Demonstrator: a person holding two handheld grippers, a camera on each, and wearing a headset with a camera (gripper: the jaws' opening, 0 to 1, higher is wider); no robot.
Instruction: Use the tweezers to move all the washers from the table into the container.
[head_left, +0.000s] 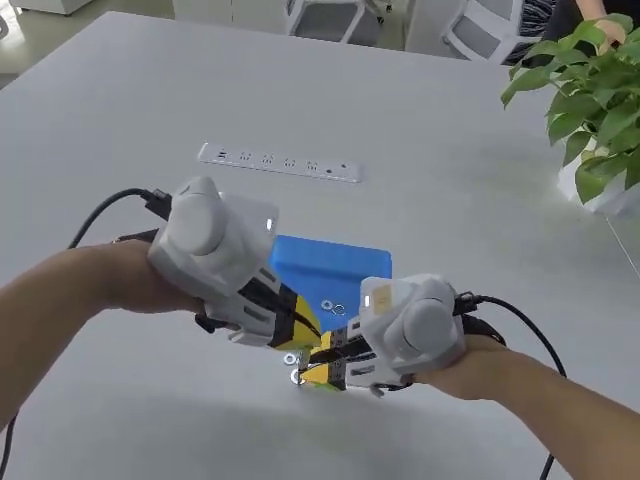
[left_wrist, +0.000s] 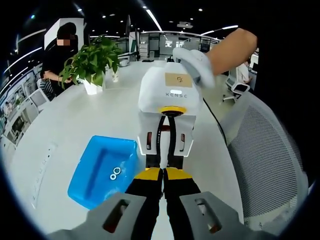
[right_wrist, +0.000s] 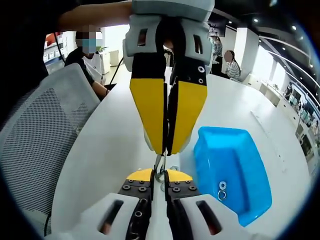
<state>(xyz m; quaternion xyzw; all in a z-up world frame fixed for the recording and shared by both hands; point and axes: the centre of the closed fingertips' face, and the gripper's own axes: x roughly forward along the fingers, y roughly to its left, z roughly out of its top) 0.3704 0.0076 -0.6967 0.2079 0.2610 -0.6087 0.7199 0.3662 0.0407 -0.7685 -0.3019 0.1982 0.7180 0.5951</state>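
- Nearest the lens, the right gripper (right_wrist: 160, 176) is seen with its yellow-tipped jaws drawn almost together, a slim gap being left between them.
- A thin metal piece, probably the tweezers (right_wrist: 159, 165) though it is poorly resolved, is seen reaching into that gap; whether it is pinched there cannot be told.
- The left gripper (right_wrist: 166, 150) is pointed tip to tip at the right one, and its jaws are closed on the same metal piece.
- The blue container (right_wrist: 250, 165) is set on the table (head_left: 450, 200) just beside the meeting jaws, and two washers (right_wrist: 221, 190) are lying inside it.
- Two loose washers (head_left: 291, 358) are left on the table under the jaws, outside the container.
- A power strip (head_left: 280, 162) is laid beyond the container, and a potted plant (head_left: 595, 90) is placed at the far right.
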